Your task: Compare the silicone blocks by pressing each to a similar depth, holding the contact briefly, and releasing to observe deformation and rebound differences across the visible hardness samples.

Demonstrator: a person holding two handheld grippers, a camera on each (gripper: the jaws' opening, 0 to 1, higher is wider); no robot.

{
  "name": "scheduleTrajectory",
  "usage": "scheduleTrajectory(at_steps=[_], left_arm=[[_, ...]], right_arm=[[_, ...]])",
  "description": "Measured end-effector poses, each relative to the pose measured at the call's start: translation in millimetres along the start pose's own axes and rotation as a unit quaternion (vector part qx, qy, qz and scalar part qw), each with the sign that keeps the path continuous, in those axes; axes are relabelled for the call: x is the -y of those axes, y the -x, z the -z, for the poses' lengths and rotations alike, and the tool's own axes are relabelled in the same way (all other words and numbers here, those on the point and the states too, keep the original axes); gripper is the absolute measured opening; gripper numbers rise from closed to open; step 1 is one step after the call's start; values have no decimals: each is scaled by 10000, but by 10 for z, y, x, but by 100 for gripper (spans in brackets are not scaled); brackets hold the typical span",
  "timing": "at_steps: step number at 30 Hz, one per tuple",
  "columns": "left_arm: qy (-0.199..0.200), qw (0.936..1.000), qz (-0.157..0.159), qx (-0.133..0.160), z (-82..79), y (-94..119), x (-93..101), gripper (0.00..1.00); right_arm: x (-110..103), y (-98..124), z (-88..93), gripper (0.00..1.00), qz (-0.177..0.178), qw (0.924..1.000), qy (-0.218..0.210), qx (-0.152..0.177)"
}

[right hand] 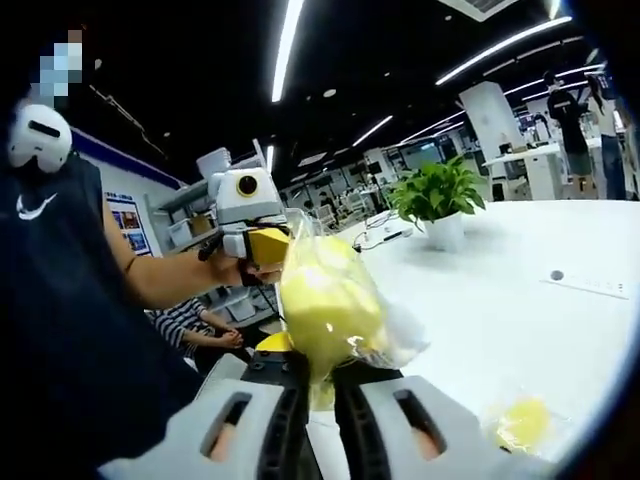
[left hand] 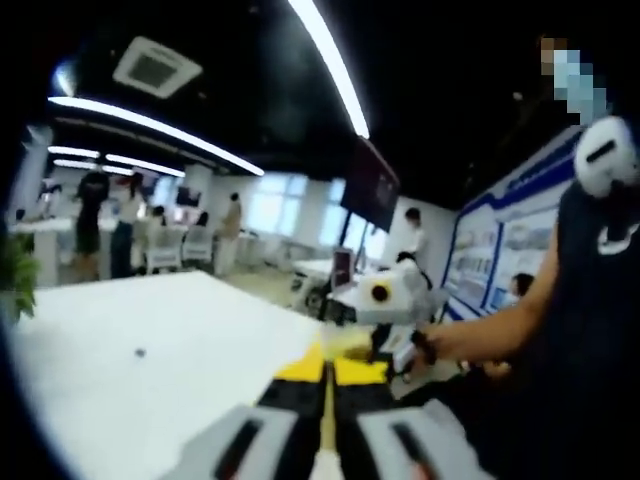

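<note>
yellow block [right hand: 328,305] pinched in right gripper [right hand: 322,385] — lifted off table [right hand: 520,320].

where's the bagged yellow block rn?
In the right gripper view, the bagged yellow block is centre frame, pinched by the right hand-held gripper and lifted above the white table, with the left hand-held gripper just beyond it.

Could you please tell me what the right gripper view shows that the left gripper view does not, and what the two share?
Right gripper view: a yellow block in a clear bag pinched between the right gripper jaws, a second bagged yellow piece lying on the table, and a potted plant.

Left gripper view: the left gripper with jaws closed together, a ceiling air vent, and a dark hanging screen.

Both: the white table, the ceiling light strips, and the person's arm holding the opposite gripper.
</note>
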State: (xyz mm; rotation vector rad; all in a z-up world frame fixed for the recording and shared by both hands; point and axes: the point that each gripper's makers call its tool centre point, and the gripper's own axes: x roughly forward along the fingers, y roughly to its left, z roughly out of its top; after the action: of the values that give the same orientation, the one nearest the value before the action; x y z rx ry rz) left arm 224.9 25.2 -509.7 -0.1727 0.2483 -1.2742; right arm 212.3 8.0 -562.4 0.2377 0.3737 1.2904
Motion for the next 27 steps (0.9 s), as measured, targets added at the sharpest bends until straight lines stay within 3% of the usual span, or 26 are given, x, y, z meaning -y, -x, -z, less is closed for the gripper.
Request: scheduleTrajectory(at_steps=[3,8,13,19,25,27], left_arm=[[159,9998,-100,-31,75,21,-12,0],[100,9996,-234,-125,141,40,15,0],[340,9987,-265,256,1,68,31,0],[491,9976,-269,406,-74,3,53,0],[655,9960,-148,582,-125,-17,52,0],[734,9950,-146,656,-140,7,14,0]], right_arm=[[-10,-29,78,5,-32,9999,119,-33],[12,-29,148,8,45,9999,136,-3],[-20,-42,17,10,81,9993,208,306],[7,-20,-24,14,180,9984,177,508],[66,1,-14,23,489,9969,269,556],[95,23,-51,32,629,9954,248,676]])
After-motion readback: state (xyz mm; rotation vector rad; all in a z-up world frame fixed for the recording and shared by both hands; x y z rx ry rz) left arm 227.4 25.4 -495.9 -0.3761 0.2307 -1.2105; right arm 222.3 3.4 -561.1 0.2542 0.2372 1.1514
